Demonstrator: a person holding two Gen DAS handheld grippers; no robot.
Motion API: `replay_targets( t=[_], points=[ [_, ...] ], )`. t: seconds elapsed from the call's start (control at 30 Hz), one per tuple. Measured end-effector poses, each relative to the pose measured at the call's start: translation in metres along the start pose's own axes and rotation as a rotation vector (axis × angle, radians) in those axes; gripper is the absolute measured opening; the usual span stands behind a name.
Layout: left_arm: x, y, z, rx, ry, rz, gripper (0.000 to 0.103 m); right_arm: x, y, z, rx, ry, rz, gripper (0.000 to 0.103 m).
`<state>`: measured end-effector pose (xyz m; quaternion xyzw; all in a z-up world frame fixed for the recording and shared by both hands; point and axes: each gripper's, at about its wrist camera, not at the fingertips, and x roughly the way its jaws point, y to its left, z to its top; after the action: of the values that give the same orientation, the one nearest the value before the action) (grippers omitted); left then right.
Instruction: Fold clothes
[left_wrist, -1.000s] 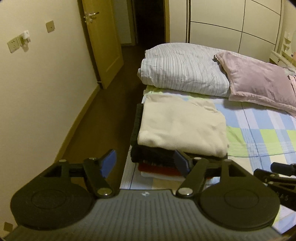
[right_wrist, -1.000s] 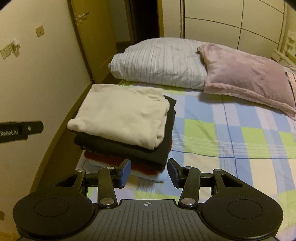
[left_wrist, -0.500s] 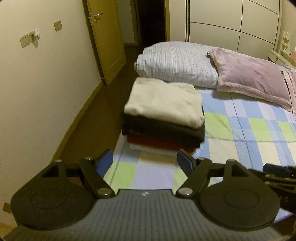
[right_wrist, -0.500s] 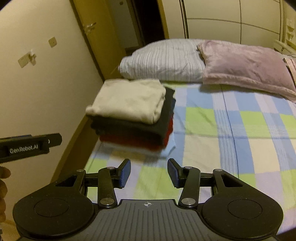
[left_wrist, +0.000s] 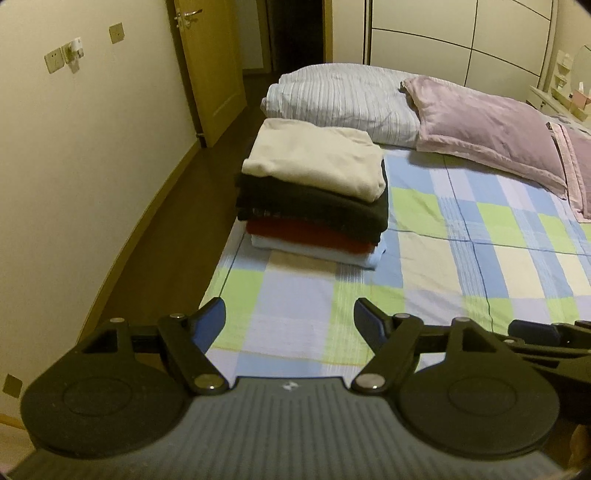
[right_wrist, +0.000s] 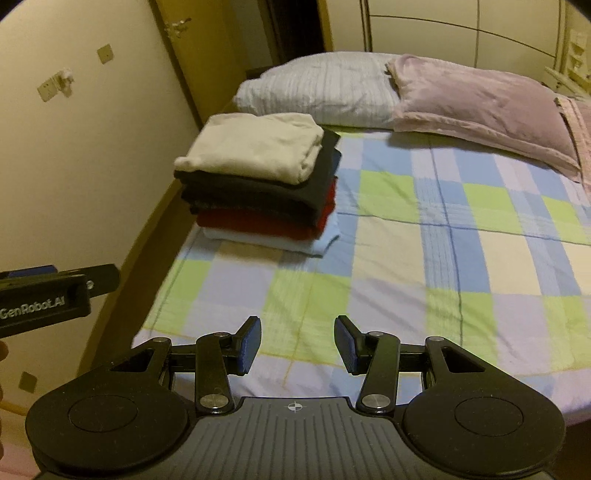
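Observation:
A stack of folded clothes (left_wrist: 314, 192) lies at the left edge of the bed: a cream garment (left_wrist: 314, 158) on top, then a black one (left_wrist: 314, 205), a red one (left_wrist: 306, 234) and a pale blue one (left_wrist: 317, 254) at the bottom. The stack also shows in the right wrist view (right_wrist: 258, 184). My left gripper (left_wrist: 290, 317) is open and empty, held back over the bed's near edge. My right gripper (right_wrist: 297, 334) is open and empty, likewise back from the stack. The left gripper's body shows at the left of the right wrist view (right_wrist: 44, 297).
The bed has a checked blue, green and cream sheet (right_wrist: 424, 240). A striped white pillow (left_wrist: 343, 99) and a pink pillow (left_wrist: 484, 125) lie at the head. A wall (left_wrist: 92, 166), a dark floor strip (left_wrist: 166, 240) and a wooden door (left_wrist: 210, 66) are on the left.
Both grippers have drawn back from the stack, which now looks smaller and farther away. Both stay open and empty. The stack has not moved.

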<state>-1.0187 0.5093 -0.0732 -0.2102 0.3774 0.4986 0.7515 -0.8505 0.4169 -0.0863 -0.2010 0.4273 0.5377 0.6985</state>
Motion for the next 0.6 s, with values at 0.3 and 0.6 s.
replay_targets(
  t=[0.3, 0.6],
  points=[
    [0.028, 0.027, 0.004, 0.036, 0.003, 0.028, 0.074, 0.026, 0.021, 0.011, 0.026, 0.043, -0.087, 0.048],
    [0.063, 0.058, 0.022, 0.031, 0.025, 0.032, 0.073, 0.062, 0.044, 0.034, 0.051, 0.037, -0.105, 0.048]
  ],
)
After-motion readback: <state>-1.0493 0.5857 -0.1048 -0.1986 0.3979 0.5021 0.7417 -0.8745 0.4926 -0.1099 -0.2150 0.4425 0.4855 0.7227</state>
